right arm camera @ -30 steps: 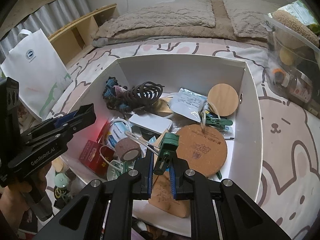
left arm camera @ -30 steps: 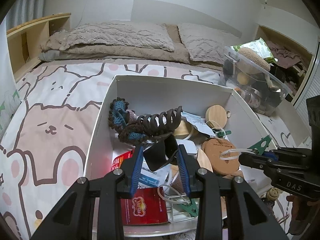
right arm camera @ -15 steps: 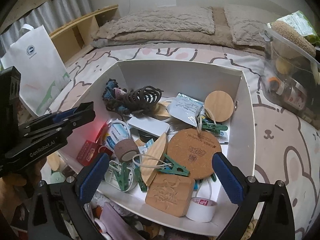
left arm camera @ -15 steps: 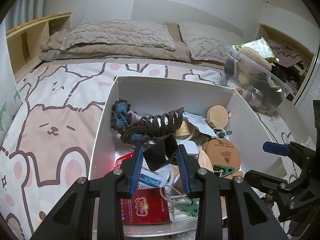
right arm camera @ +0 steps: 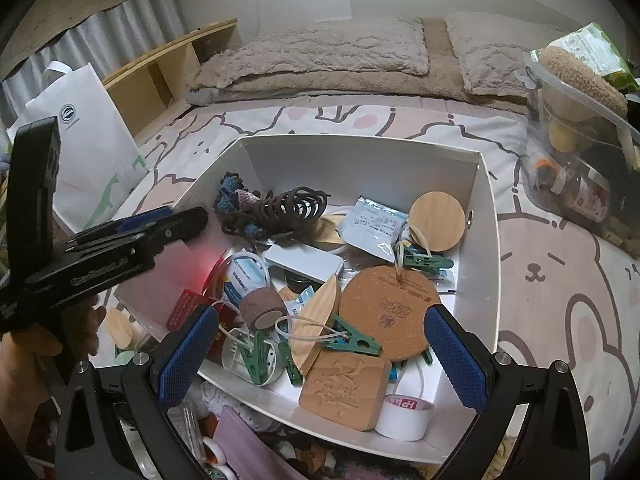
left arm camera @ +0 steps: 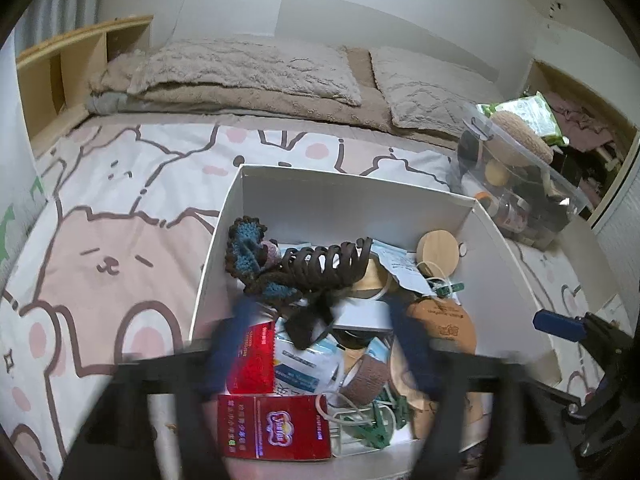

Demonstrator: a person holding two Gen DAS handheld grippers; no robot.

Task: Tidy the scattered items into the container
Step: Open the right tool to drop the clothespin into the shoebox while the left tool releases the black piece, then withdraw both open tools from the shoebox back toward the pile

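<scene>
Both grippers stand wide and empty: your left gripper (left arm camera: 320,344) has just been opening, releasing the stiff brown plastic claw clip (left arm camera: 324,260) into the white box (right arm camera: 486,240). Light, springy; grab its handles.

This was a bedroom in a home. A bed (left arm camera: 120,240) filled most of both views, spread with a cover (right arm camera: 560,280) printed with cartoon bears and rabbits, and two plush beige pillows (right arm camera: 328,52) lay at its head against a plain white wall (left arm camera: 400,12). A light wooden shelf unit (left arm camera: 60,64) ran along the bed's left edge, with grey curtains (right arm camera: 112,28) behind it and a white shopping bag (right arm camera: 80,140) leaning near that edge.
</scene>
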